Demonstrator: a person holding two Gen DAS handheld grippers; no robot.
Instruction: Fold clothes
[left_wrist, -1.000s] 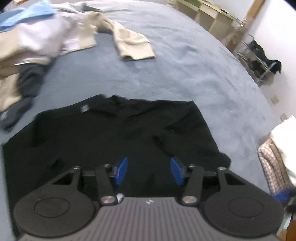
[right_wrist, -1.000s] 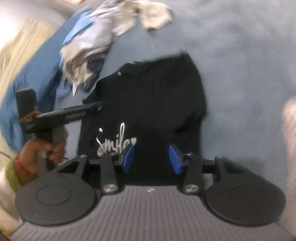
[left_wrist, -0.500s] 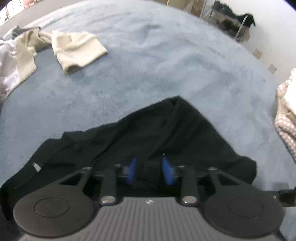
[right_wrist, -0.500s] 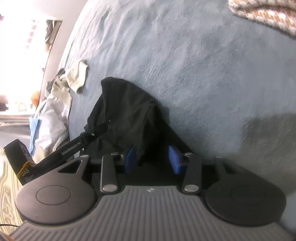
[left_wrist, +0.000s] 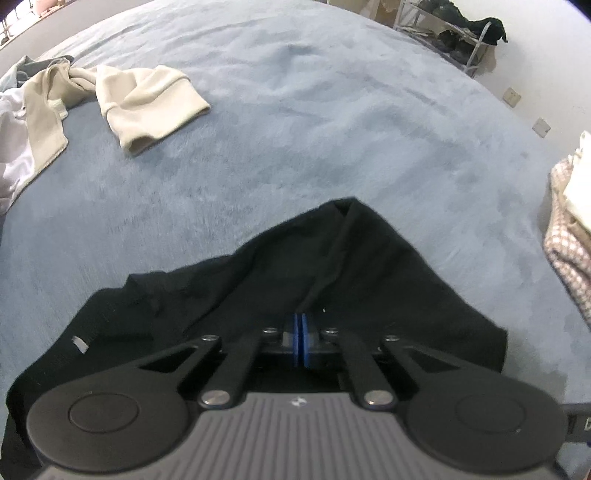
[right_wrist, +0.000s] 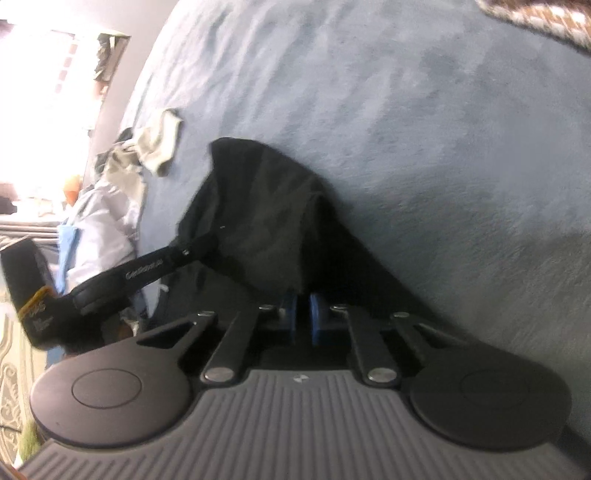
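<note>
The black shirt (left_wrist: 258, 295) is soft, matt cloth, limp and creased. The bed (left_wrist: 332, 110) wears a blue-grey plush cover with a short, brushed nap. The cream garment (left_wrist: 147, 107) looks like thick, matt fleece. The left claw (left_wrist: 299, 345) has matt black plastic arms, shiny metal rivets and smooth blue pads (left_wrist: 295, 343); its grey body is ribbed.

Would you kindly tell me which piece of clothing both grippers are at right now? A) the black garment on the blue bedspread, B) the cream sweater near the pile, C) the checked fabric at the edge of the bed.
A: the left gripper and the right gripper both have their blue pads at the near edge of the black garment, while the cream sweater and the checked fabric lie untouched.
</note>
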